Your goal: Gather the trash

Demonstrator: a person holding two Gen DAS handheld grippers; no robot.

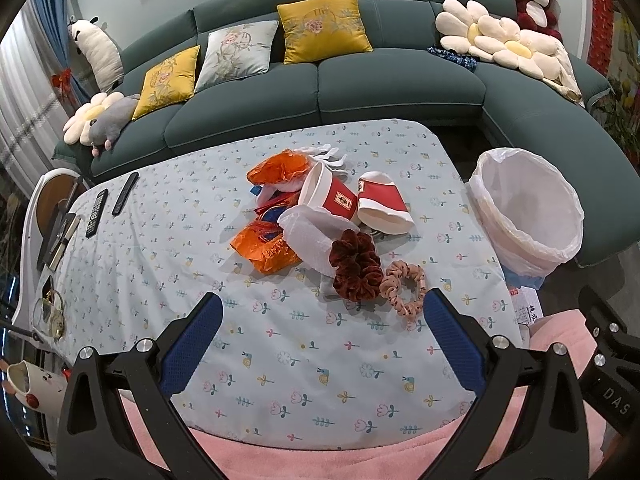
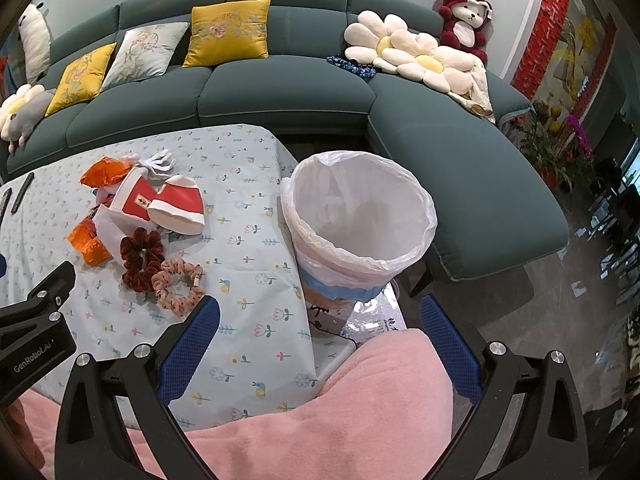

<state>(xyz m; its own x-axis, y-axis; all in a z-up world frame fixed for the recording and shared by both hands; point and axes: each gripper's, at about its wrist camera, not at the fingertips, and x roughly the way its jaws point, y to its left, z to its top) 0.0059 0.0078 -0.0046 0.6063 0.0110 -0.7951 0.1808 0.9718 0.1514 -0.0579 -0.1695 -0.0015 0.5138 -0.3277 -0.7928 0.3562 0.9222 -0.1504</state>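
Left hand-held gripper [image 1: 322, 338] spread wide over table [image 1: 160, 264], right hand-held gripper [image 2: 320, 340] spread, empty, facing bin [image 2: 360, 216]

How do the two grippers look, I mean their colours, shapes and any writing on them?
The left gripper and the right gripper look alike: black angular frames with silver round bolts, and two fingers each, faced with blue textured pads. The left one's body carries white lettering "GenRobot.AI" in the right wrist view; the right one's shows "DAS" in the left wrist view. No cables or sleeves are visible.
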